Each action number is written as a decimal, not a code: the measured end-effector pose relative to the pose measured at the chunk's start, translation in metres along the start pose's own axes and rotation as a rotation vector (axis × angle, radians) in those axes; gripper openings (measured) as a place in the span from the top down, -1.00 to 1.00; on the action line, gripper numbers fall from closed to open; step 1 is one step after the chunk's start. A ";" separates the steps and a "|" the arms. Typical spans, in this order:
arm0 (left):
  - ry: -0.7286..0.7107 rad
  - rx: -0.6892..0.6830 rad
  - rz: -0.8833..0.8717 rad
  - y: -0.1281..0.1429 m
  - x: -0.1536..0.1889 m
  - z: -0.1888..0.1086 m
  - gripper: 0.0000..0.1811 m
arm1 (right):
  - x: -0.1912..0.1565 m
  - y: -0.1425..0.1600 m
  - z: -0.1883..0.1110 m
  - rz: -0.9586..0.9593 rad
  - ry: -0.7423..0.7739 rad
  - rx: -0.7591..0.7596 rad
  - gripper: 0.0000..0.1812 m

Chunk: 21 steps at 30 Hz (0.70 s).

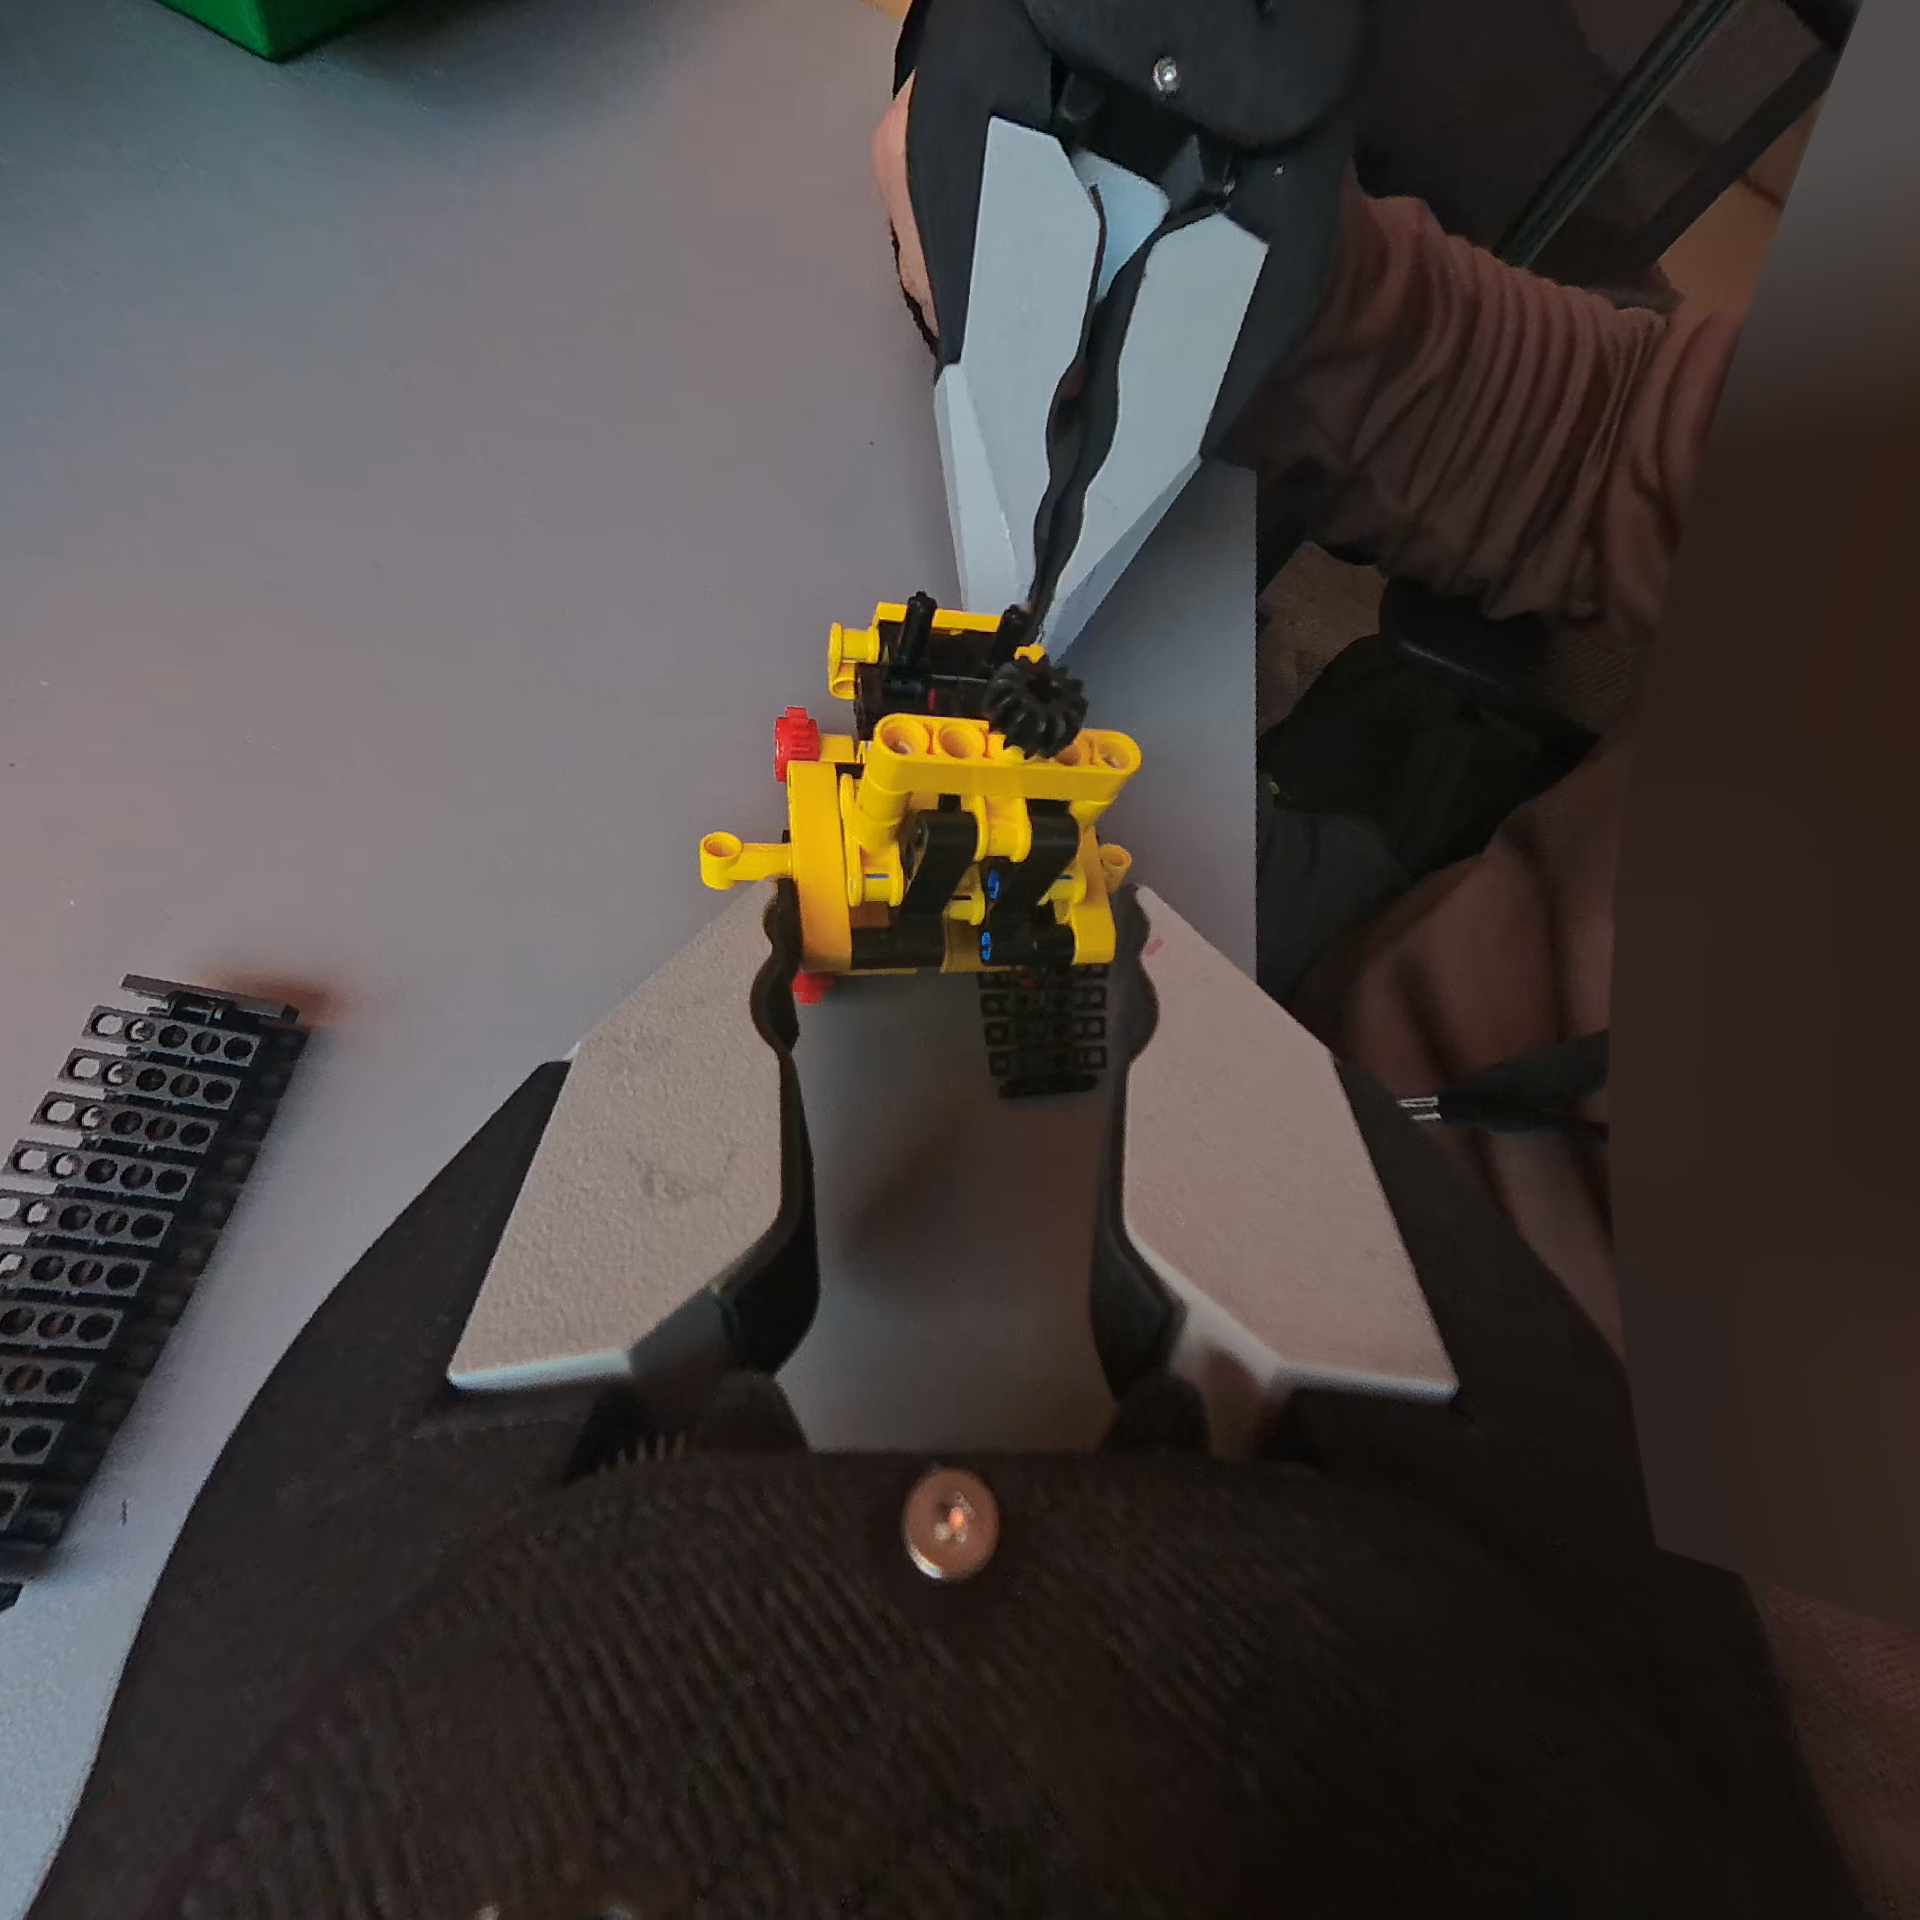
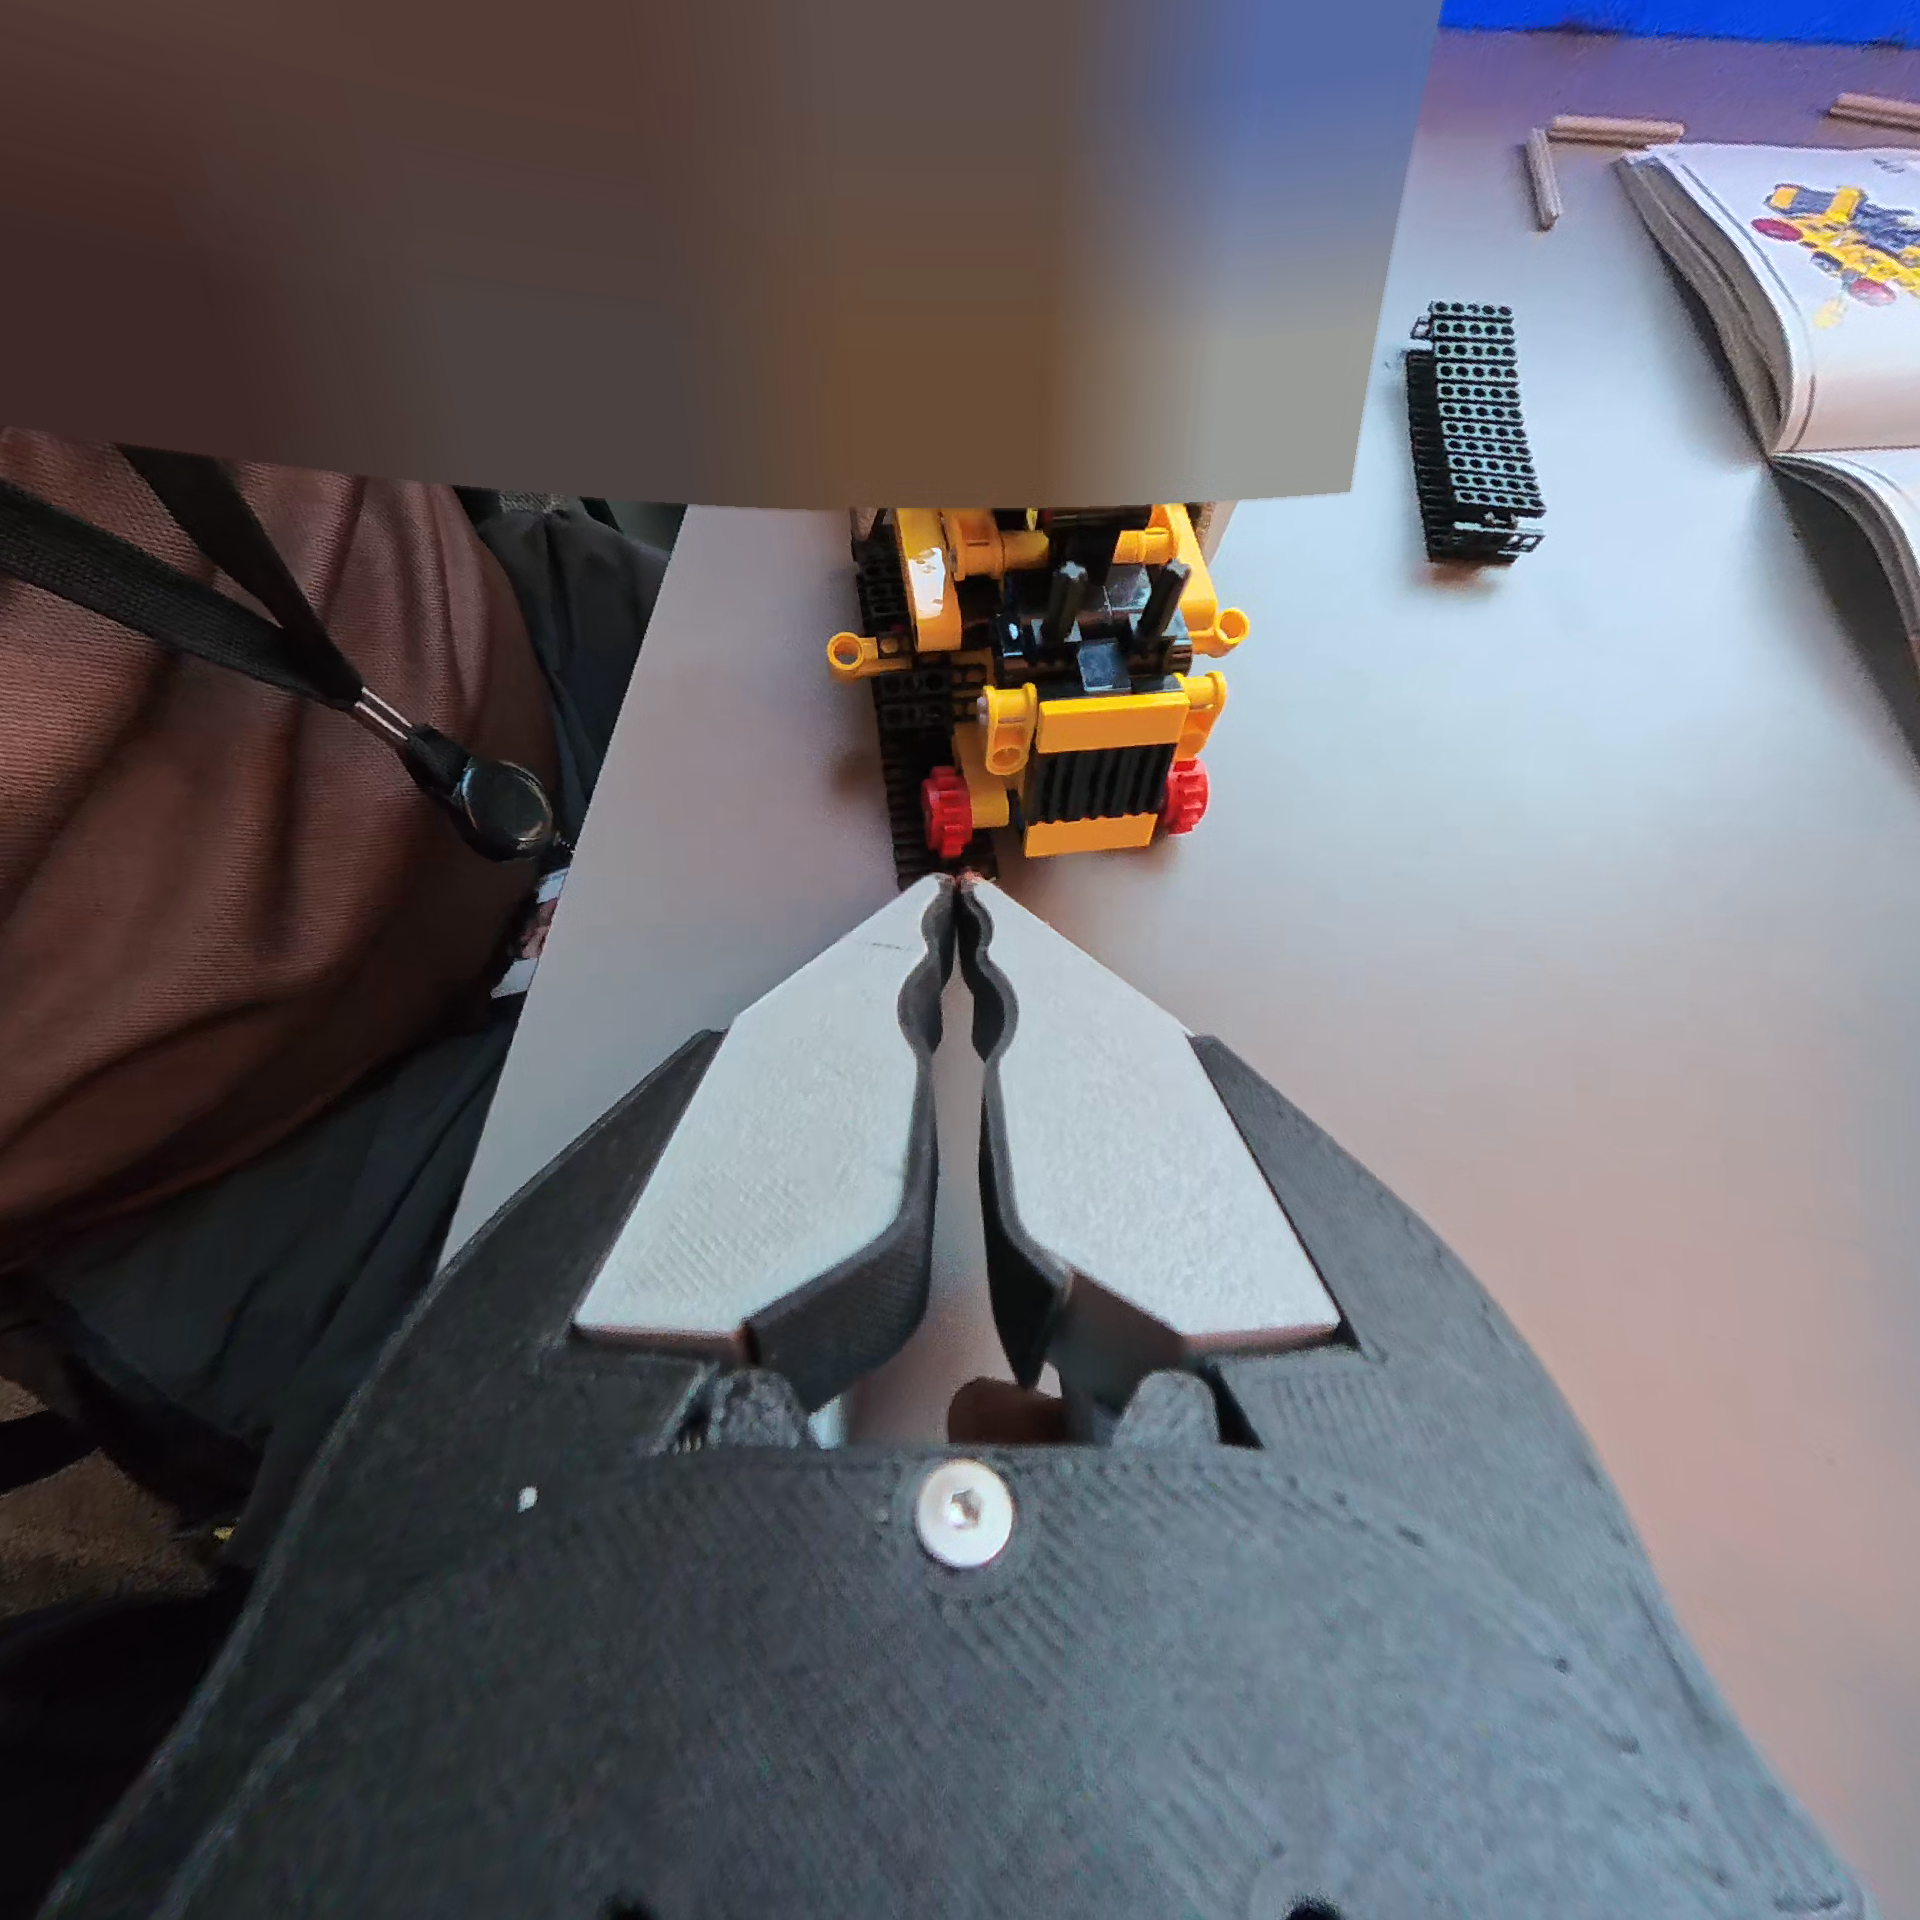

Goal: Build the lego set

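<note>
A yellow and black lego vehicle model (image 1: 935,831) stands on the grey table (image 1: 416,520) close to its edge. My left gripper (image 1: 954,930) is closed on the model's near end, one pad on each side. A black gear (image 1: 1036,707) sits on top of the model. A black track (image 1: 1044,1029) lies under it. My right gripper (image 1: 1029,621) comes in from the far side with its jaws together. In the right wrist view the right gripper (image 2: 961,883) touches the end of the black track (image 2: 914,727) beside the model (image 2: 1081,727). I cannot tell if it pinches anything.
A second black track strip (image 1: 125,1247) lies on the table to the left; it also shows in the right wrist view (image 2: 1475,436). An open instruction booklet (image 2: 1818,260) and brown sticks (image 2: 1543,177) lie beyond it. A green box (image 1: 281,26) stands at the far edge. A brown sleeve (image 1: 1455,416) is beside the table edge. Left tips to right tips: about 6 cm.
</note>
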<state>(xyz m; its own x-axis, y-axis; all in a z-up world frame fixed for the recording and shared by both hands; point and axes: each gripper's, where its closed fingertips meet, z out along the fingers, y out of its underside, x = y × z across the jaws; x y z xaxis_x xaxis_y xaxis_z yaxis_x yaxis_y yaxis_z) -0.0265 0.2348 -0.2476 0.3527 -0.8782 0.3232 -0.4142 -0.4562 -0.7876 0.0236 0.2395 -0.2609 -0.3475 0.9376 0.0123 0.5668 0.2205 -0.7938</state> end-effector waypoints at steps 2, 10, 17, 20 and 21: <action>0.004 0.000 -0.005 0.000 0.000 0.000 0.36 | 0.002 0.000 0.000 0.005 0.010 -0.002 0.83; 0.000 0.000 0.000 0.000 0.000 0.000 0.36 | -0.003 0.004 0.009 -0.002 -0.008 -0.055 0.75; 0.001 -0.002 -0.004 0.000 0.000 0.000 0.36 | -0.002 0.004 0.015 0.003 -0.007 -0.078 0.81; 0.001 -0.002 -0.004 0.000 0.000 0.000 0.36 | -0.003 0.004 0.015 -0.006 -0.003 -0.078 0.81; 0.001 -0.002 -0.003 0.000 0.000 0.000 0.35 | -0.003 0.004 0.015 -0.011 0.001 -0.079 0.81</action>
<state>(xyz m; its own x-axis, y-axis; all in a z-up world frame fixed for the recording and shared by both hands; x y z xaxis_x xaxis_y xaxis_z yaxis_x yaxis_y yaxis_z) -0.0265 0.2350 -0.2481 0.3528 -0.8770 0.3262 -0.4145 -0.4591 -0.7857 0.0156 0.2338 -0.2736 -0.3537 0.9351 0.0217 0.6199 0.2517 -0.7432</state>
